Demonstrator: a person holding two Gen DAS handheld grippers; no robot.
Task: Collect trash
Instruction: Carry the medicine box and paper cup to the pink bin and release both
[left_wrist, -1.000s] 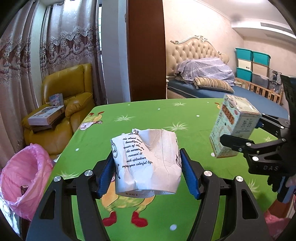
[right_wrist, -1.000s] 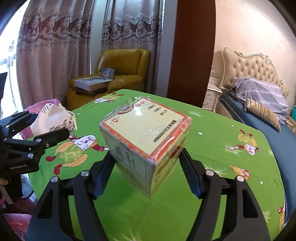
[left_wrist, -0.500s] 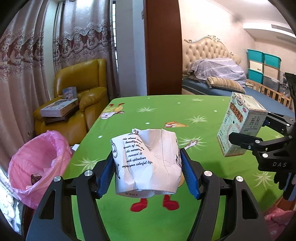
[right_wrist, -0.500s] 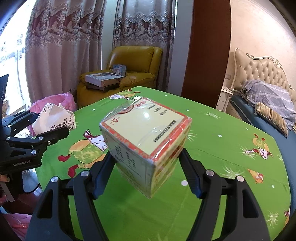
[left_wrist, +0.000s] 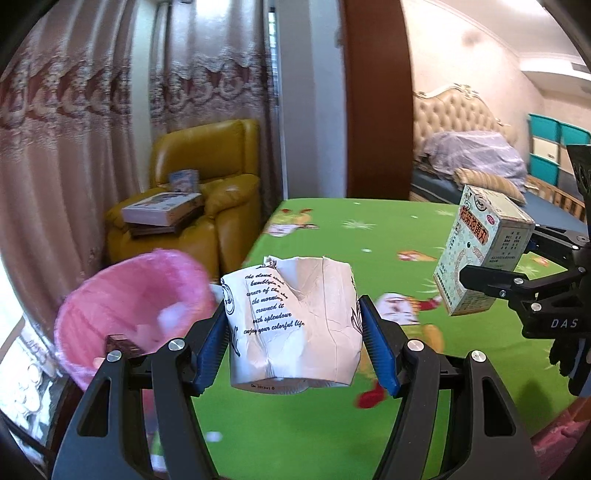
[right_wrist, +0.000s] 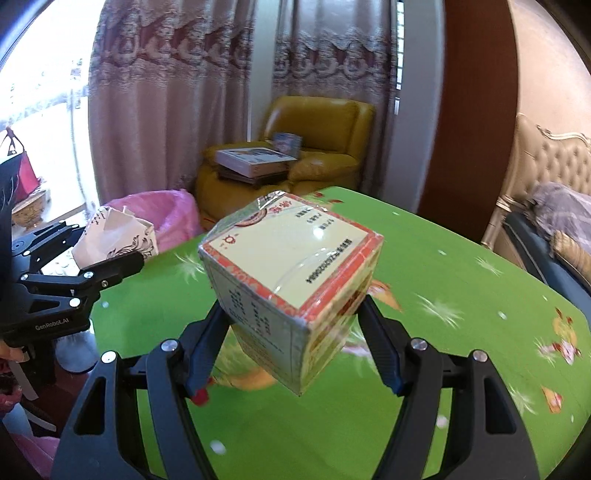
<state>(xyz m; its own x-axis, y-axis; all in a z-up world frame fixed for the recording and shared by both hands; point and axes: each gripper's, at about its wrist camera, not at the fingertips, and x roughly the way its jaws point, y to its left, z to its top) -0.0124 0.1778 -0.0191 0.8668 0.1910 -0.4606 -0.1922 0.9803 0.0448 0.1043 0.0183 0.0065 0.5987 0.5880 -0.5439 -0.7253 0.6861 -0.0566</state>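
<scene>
Above the green tablecloth (left_wrist: 388, 236), the left gripper (left_wrist: 293, 334) clamps a crumpled white paper cup (left_wrist: 291, 325) between its blue pads — the pink-lined trash bin (left_wrist: 129, 306) sits just beside the table's left edge. To the right, the right gripper (right_wrist: 293, 326) grips a small printed carton (right_wrist: 291, 280), tilted — both items are held clear of the table.

Crumpled matt paper cup (left_wrist: 295, 328); carton (right_wrist: 291, 273) under glossy clear film. Thin pink plastic bin liner (left_wrist: 136, 306), blurred, perhaps slightly shiny. Smooth printed cloth on counter (right_wrist: 461, 295), glossy yellow leather-like armchair (left_wrist: 218, 184).
</scene>
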